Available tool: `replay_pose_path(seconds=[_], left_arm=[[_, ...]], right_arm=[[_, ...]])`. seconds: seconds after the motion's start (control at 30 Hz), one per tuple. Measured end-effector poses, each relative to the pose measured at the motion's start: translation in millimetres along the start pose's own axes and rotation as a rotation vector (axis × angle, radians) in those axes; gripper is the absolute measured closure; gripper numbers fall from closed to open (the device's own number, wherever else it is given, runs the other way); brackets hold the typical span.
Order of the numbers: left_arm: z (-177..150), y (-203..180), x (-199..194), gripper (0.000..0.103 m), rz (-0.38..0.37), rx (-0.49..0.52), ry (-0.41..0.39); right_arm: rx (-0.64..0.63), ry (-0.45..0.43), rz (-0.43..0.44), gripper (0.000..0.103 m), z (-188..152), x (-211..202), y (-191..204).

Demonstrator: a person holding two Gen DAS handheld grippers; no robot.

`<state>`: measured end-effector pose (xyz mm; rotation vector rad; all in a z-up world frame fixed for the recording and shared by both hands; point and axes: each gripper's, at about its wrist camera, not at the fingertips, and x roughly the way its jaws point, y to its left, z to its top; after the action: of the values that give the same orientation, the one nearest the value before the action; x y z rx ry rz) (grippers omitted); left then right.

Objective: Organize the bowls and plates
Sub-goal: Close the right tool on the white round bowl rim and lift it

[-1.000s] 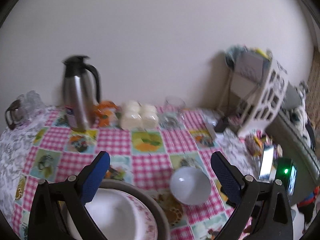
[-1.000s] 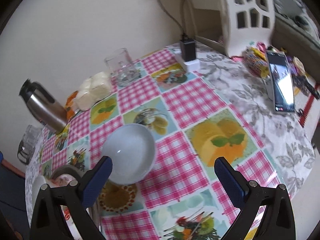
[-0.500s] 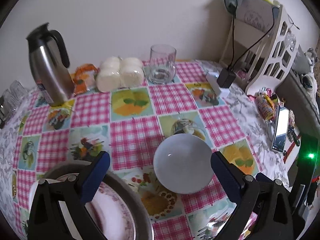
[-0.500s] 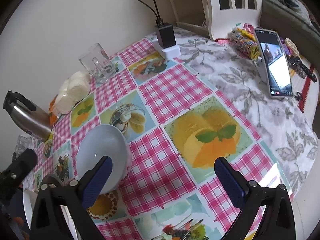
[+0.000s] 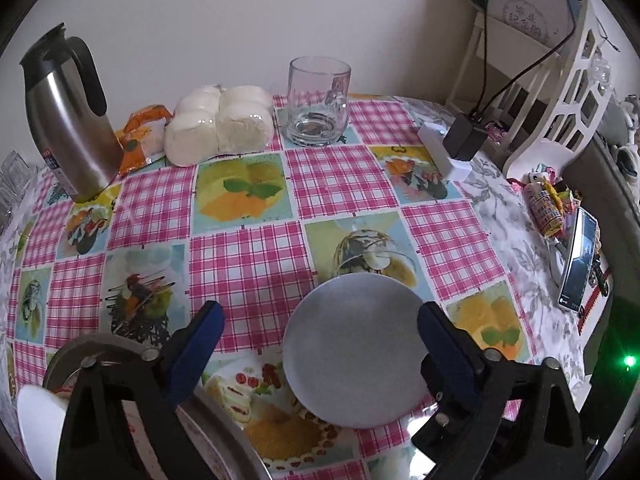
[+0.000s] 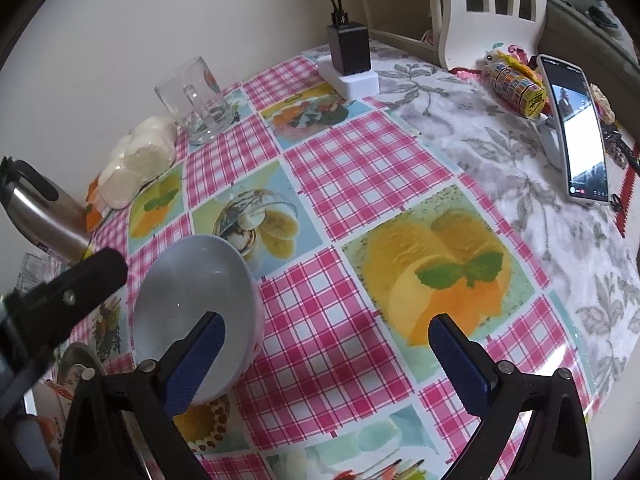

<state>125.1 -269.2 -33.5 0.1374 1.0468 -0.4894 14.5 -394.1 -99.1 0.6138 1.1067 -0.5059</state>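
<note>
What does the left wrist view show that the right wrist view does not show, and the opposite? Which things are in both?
Only the left wrist view: the full height of the steel jug with its lid, the top of the white rack, and a green light at the right edge.

Only the right wrist view: the other gripper's black finger beside the bowl, and the phone's lit screen seen from the front.

Both: the white bowl on the checked cloth, the glass mug, the black charger and the wrapped white rolls.
</note>
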Motion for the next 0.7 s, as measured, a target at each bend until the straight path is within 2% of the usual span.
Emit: replay_pose_path(seconds=[0.2,0.37,0.5,0.63,0.7], left_arm=[[-0.3,3.4,17.9,0.009,0.018,-0.012,0.034],[-1.4,9.5,27.5,0.009,0.026,-0.029,0.051],[-2.3,13.8,32.4,0.022,0.009,-0.042,0.068],[-3.9,15.6,36.4,0.024,0.001,-0.049,0.080],[-4.7,17.0,38.9,0.029,-0.006,-0.056,0.088]], right_arm=[[-0.031,0.003,-0.006,0.000,-1.3,8.3,10.6],[-0.043,0.003,-0.002,0.005,-1.6,13.2,15.6],[-0.044,0.001,-0.012,0.013,-3.1,14.7,17.3],[-0.035,0.010,-0.004,0.021,-4.0,16.4,16.9],[-0.033,0.018,0.002,0.024,-4.5,16.9,17.6]])
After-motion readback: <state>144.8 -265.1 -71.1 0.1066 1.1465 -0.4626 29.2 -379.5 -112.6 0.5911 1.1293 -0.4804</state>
